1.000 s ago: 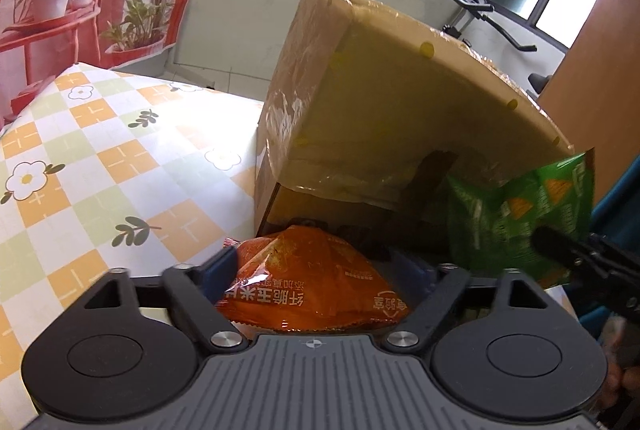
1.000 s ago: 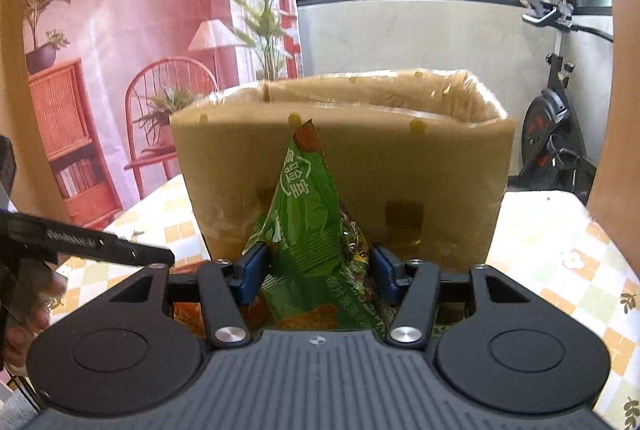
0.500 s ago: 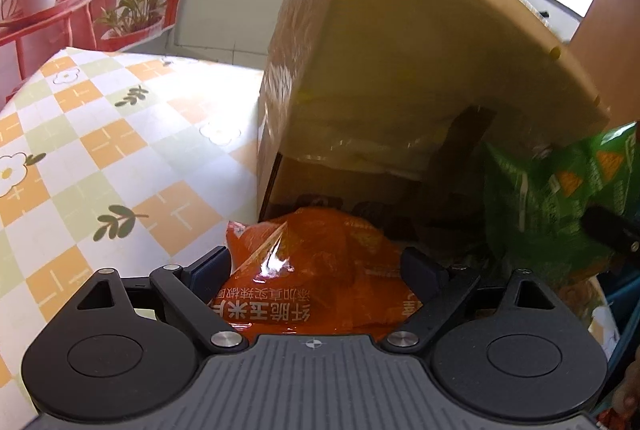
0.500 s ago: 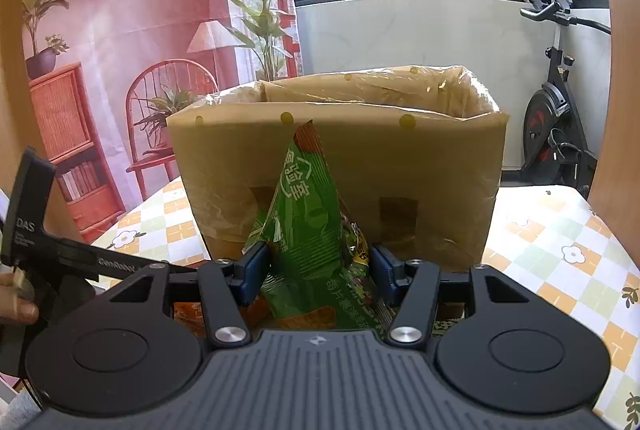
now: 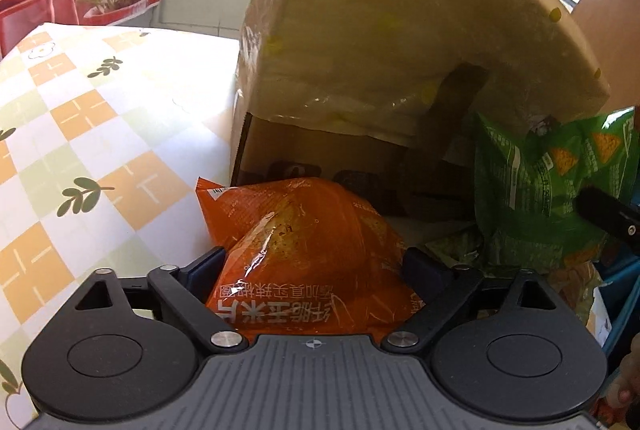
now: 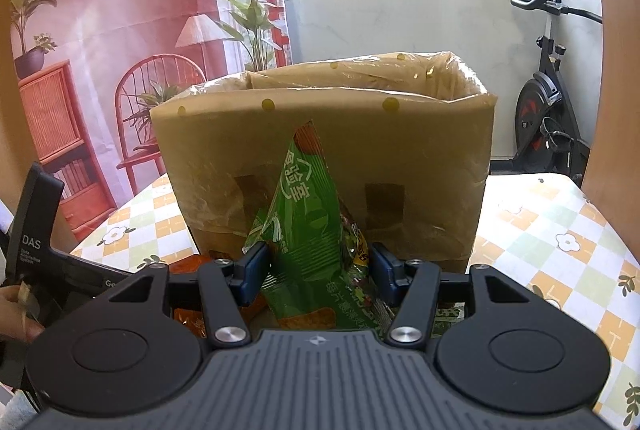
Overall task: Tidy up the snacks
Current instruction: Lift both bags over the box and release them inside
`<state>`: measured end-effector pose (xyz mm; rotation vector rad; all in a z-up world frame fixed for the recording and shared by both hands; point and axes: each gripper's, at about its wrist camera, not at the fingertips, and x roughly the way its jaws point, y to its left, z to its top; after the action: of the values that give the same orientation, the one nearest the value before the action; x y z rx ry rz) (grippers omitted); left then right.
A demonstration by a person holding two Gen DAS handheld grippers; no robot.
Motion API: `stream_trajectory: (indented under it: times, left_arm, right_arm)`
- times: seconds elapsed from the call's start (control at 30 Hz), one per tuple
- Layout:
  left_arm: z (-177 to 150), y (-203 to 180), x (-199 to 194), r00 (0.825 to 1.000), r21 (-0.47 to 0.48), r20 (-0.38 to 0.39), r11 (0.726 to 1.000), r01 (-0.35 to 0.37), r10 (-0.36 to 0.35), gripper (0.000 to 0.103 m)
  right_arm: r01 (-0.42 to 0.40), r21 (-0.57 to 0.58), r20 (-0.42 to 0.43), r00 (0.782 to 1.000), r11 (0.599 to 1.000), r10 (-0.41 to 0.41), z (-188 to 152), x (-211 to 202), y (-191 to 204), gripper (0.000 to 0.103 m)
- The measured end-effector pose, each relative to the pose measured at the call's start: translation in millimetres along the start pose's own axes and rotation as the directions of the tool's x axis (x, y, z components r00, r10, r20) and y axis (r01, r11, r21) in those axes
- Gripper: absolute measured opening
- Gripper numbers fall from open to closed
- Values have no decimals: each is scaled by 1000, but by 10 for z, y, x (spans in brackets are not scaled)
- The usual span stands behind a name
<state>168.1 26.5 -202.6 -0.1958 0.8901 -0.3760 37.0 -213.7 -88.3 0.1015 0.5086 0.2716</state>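
Left tongs [image 5: 312,266]: pinching an orange snack bag [image 5: 304,254] between the blue pads, the bag bulging up and forward past the tips. Printed text on it is upside down from this side. It is lifted; whether its far corner touches the tabletop [image 5: 100,133] I cannot tell.

Right tongs [image 6: 316,266]: pinching a green snack bag [image 6: 308,226], held upright so its narrow top corner stands well above the pads. In the left wrist view the same green bag sits off to the right of the left tongs, beside part of the right tool.

Just beyond both tongs: a cardboard box [image 6: 324,165] lined with a clear plastic bag with yellow dots [image 6: 360,81], standing on the checked floral tabletop. Near wall faces the tongs; the open top is above the tips in both views. The box fills most of the left wrist view, so the left tongs are very close to that wall. Its inside is hidden.

Farther back: a printed backdrop with a red chair and plants [image 6: 120,69], a window, an exercise bike [image 6: 548,101] at far right.

Progress, as a judgement: both bags are gripped but neither is in the box yet. What is left is to raise each over the rim, let go inside, then fetch any others. More green and orange packaging shows low beneath the tongs.
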Motion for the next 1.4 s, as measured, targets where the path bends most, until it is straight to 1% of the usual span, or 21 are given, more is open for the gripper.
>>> stream_trajectory:
  times: [0.03,0.1,0.2,0.37,0.47,0.7,0.93,1.1,1.13,1.23,1.4]
  left_arm:
    - [-7,9,-18,1000,-3,-1,1000,0,0,86]
    - [-23,39,-50,1000,-15,3,1000,2,-2,80]
    - [-68,42,-170,999,-18,37,1000,-24,25,76]
    - [-129,-34,-433,994,-19,97,999,-39,41,76]
    - [-145,-57,-614,991,-14,133,999,-30,32,76]
    - [-105,-154,-989,973,-1,226,999,-48,47,76]
    - [-12,-345,-1329,943,26,329,998,-57,46,76]
    - [61,-542,-1585,910,55,414,998,-33,8,76]
    - [97,-573,-1619,904,63,427,998,-29,-1,76]
    - [207,-677,-1666,893,94,450,995,-25,-20,76]
    - [361,-866,-1670,872,134,486,991,-17,-51,76]
  right_arm:
    - [0,2,-1,1000,1000,0,-2,2,-4,57]
    - [2,4,-2,1000,1000,-2,-4,0,-9,57]
    - [4,6,0,1000,1000,-4,1,-7,-16,57]
    - [7,11,9,1000,1000,-7,2,-30,-14,57]
    - [9,9,22,1000,1000,-9,2,-69,-8,57]
    - [9,20,61,998,1000,-10,61,-191,-36,57]
    - [-4,23,107,994,1000,2,157,-342,-37,57]
    - [-20,30,169,986,999,15,319,-515,-44,57]
    - [-30,40,186,982,999,22,369,-562,-59,57]
    - [-48,56,241,970,997,33,543,-698,-103,57]
    - [-57,45,323,946,997,40,854,-837,-144,57]
